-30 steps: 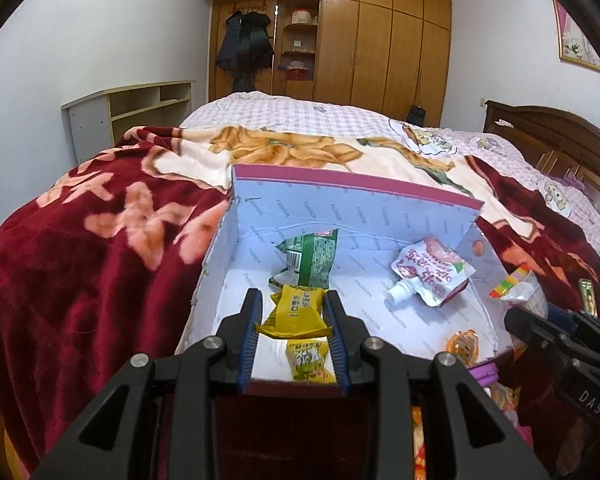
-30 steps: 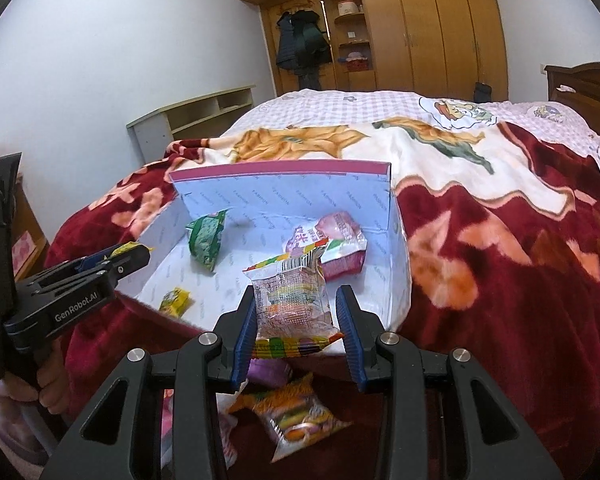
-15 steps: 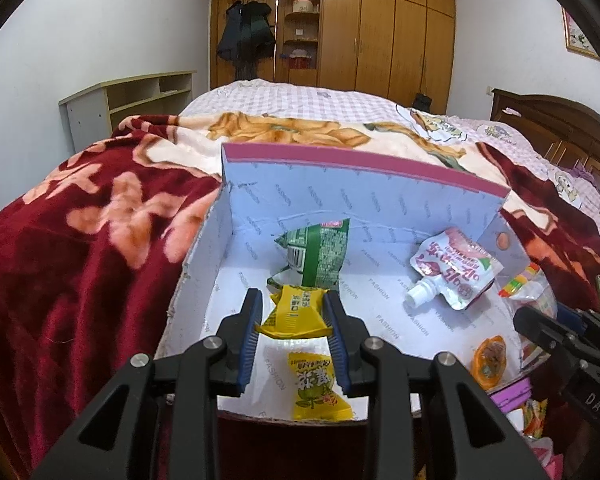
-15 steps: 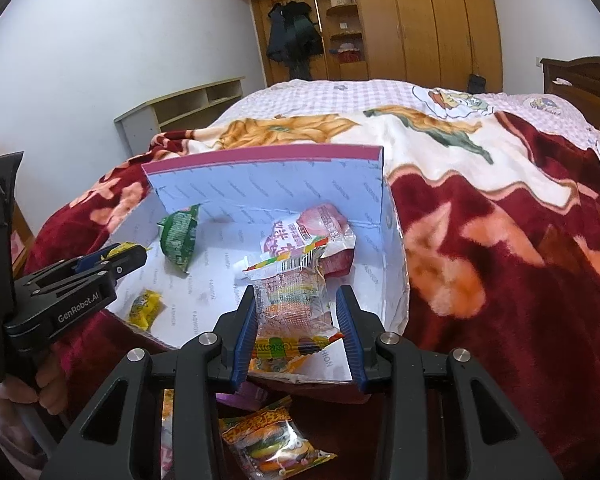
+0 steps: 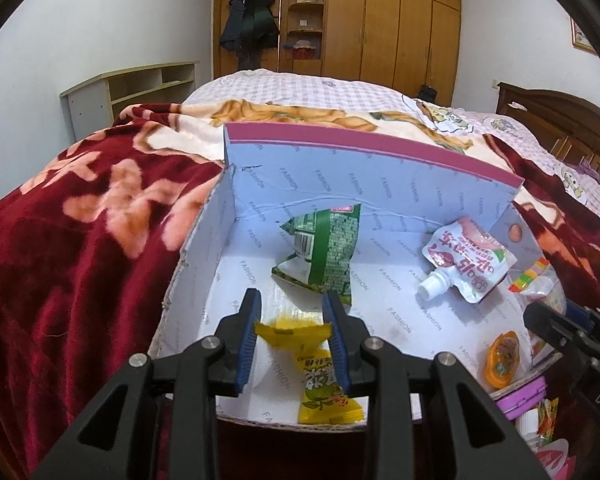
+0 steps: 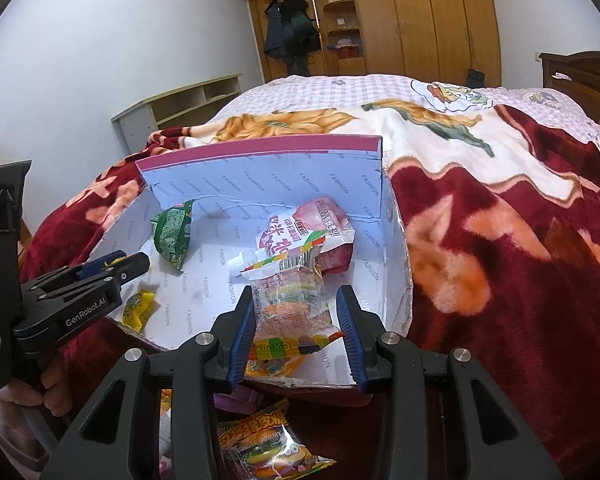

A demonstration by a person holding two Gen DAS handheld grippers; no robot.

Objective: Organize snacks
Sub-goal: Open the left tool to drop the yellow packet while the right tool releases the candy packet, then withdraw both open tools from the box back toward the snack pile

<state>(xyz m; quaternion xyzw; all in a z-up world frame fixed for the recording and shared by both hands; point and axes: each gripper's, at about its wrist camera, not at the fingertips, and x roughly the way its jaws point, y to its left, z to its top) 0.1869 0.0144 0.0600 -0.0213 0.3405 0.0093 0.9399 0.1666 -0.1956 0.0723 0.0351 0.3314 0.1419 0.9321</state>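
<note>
Each hand-held gripper, left [image 5: 293, 334] and right [image 6: 298, 328], pinches a light, crinkly, slippery packet: yellow candy [image 5: 290, 333], clear gummies [image 6: 290, 308], over the box [image 5: 204, 268].

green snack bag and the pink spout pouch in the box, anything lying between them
No. In the left wrist view the box floor between the green snack bag and the pink spout pouch is bare; the right wrist view agrees.

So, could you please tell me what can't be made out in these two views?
- Left wrist view: the yellow candy wrapper held by the left hand-held gripper shows only its edge; print unreadable.
- Right wrist view: the gummy packet is partly covered by the right hand-held gripper.
</note>
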